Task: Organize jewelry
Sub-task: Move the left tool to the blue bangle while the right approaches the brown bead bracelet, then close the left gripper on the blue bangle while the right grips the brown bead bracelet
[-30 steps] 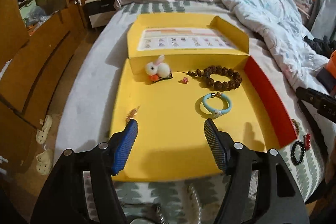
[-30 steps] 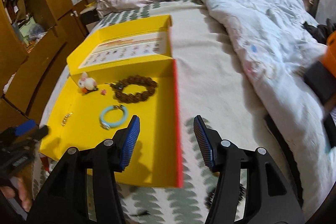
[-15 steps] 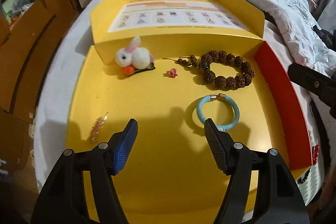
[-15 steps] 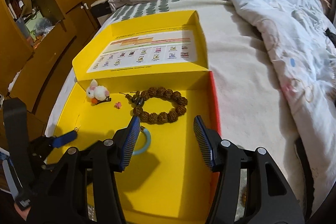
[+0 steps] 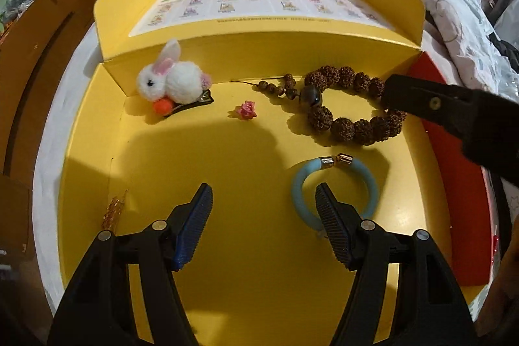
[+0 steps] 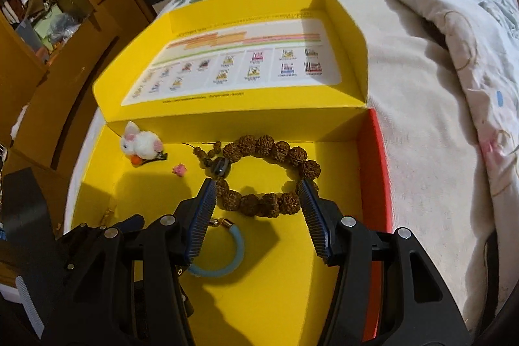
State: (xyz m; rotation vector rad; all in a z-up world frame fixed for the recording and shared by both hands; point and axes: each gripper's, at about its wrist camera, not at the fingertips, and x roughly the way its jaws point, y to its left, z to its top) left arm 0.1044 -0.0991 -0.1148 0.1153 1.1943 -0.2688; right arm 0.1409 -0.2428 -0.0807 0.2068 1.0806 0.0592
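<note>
A yellow box (image 5: pixel 259 281) lies open on the bed. In it lie a brown bead bracelet (image 5: pixel 343 125), a light blue bangle (image 5: pixel 301 184), a white bunny hair clip (image 5: pixel 172 83), a small pink flower (image 5: pixel 246 111) and a gold clip (image 5: pixel 113 209). My left gripper (image 5: pixel 264 200) is open and empty over the box floor, its right finger at the bangle. My right gripper (image 6: pixel 258 193) is open, its jaws standing either side of the bead bracelet (image 6: pixel 269 174), just above it. The bangle (image 6: pixel 227 261) shows partly behind its left finger.
The box's raised lid (image 6: pixel 233 60) with a printed chart stands at the back, a red side wall (image 6: pixel 376 171) on the right. A crumpled duvet (image 6: pixel 454 5) covers the bed's right side. Wooden cupboards (image 6: pixel 48 21) stand to the left.
Both grippers have moved forward and down into the box. The right one has come over the bead bracelet; the left one has closed in on the blue bangle.
</note>
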